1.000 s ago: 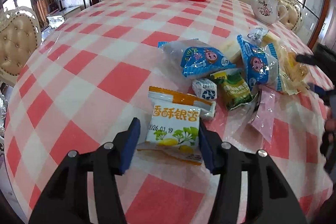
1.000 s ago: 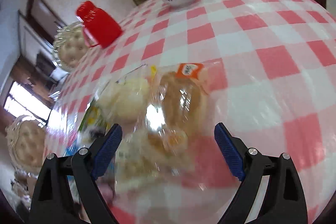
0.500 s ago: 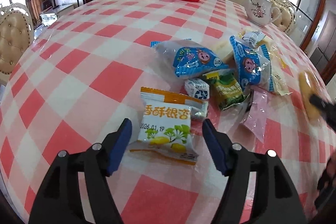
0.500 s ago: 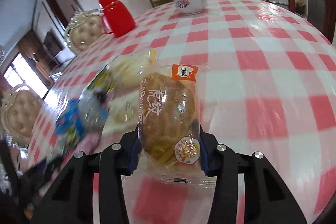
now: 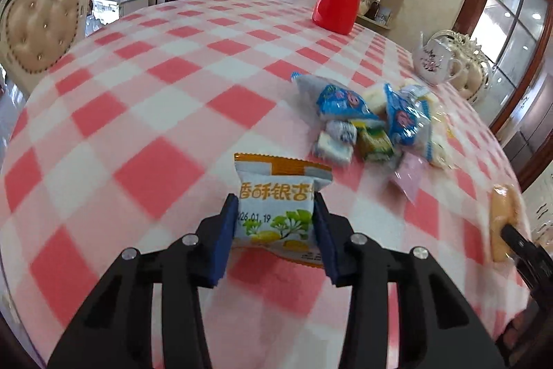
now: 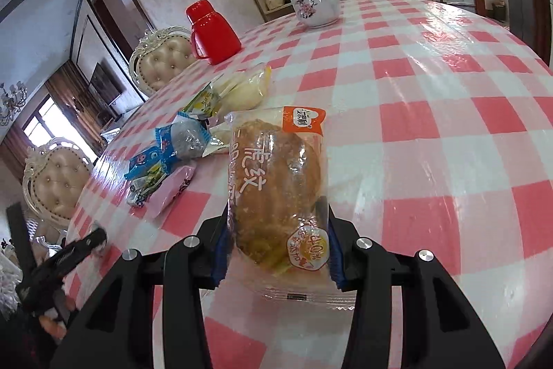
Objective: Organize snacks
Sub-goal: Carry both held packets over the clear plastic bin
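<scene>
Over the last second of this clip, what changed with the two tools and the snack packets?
The left tool closed from open onto the orange-and-white snack packet and now grips it. The right tool, open around the pile a second ago, took hold of the bread packet and drew it clear of the snack pile. The red jug and the teapot stand as before on the checked table.

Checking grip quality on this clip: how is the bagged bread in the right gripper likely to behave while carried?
The bread packet looks soft and light, so the right gripper probably squashes it slightly. Its glossy clear film may be slippery. Most of the packet juts past the fingers, so it could sag or pivot.
</scene>
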